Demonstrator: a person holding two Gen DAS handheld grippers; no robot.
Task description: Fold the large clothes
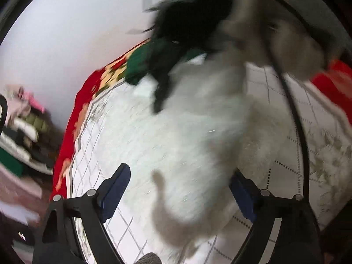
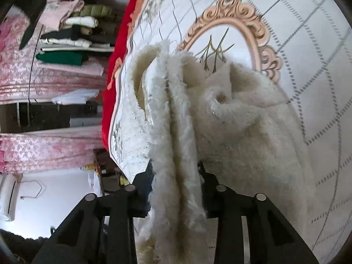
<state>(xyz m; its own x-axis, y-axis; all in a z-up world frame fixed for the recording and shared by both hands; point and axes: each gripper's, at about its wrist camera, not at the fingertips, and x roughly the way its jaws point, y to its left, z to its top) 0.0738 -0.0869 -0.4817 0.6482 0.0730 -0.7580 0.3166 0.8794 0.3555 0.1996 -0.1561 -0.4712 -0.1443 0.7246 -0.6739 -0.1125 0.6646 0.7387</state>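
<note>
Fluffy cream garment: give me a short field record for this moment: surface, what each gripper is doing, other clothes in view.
garment: fluffy cream garment, bunched, partly lifted
surface: white quilted bedspread over a red blanket
right gripper: jaws closed on a thick fold of the garment
left gripper: jaws wide, pressing on nothing; garment lies between them, blurred
other clothes: dark and green clothes on the bed; folded stack off to the side

White quilted bed cover (image 2: pixel 308 70) w/ cream fleece garment (image 2: pixel 253 132), green clothes (image 1: pixel 140 66).
</note>
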